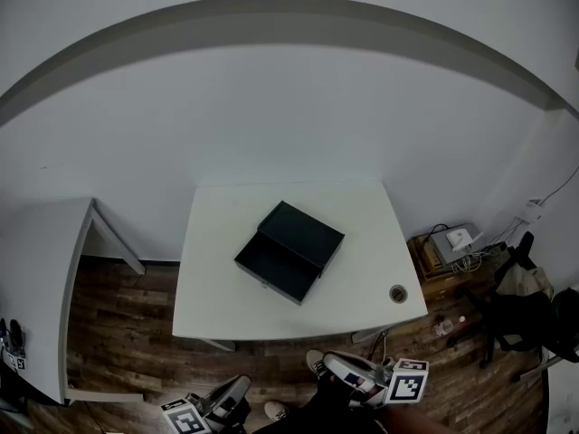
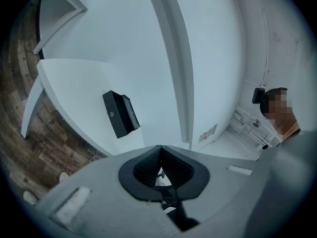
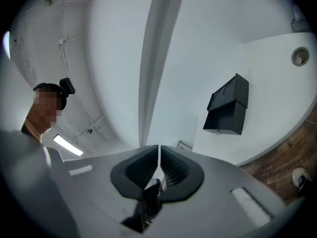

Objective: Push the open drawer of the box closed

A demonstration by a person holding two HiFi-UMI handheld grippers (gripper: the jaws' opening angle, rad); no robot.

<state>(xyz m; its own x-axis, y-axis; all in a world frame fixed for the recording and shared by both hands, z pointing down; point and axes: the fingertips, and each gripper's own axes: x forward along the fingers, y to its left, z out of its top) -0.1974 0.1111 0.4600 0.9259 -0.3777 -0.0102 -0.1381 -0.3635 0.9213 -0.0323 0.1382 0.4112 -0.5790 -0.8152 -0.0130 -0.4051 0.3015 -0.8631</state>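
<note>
1. Step in hand: the approach, and the push is not yet begun. The box sits near the middle of the white table. Its drawer is drawn out toward 7 o'clock.
2. Your left gripper is clenched, jaws together on nothing. Your right gripper has its jaws a narrow slit apart, with nothing between them. In the head view both sit at 6 o'clock, short of the table's near edge and well apart from the box.
3. Next move, as I judge it: carry one gripper over the near edge to the drawer's front face. Press toward 1 o'clock, square to that face, along the drawer's travel.
4. Risk, as I judge it: the box looks light and the top smooth, so it may slide instead of closing. Brace its far side at 1 o'clock with the other gripper.
5. Surface: plain white. It is bare apart from the box and a small round object at 4 o'clock of it, near the table's front right corner and off the push line.
6. Room:
   - White wall behind and a wood-plank floor.
   - A second white table at 9 o'clock.
   - A low stand with a small device and cables at 3 o'clock.
   - A dark chair at 4 o'clock.
</note>
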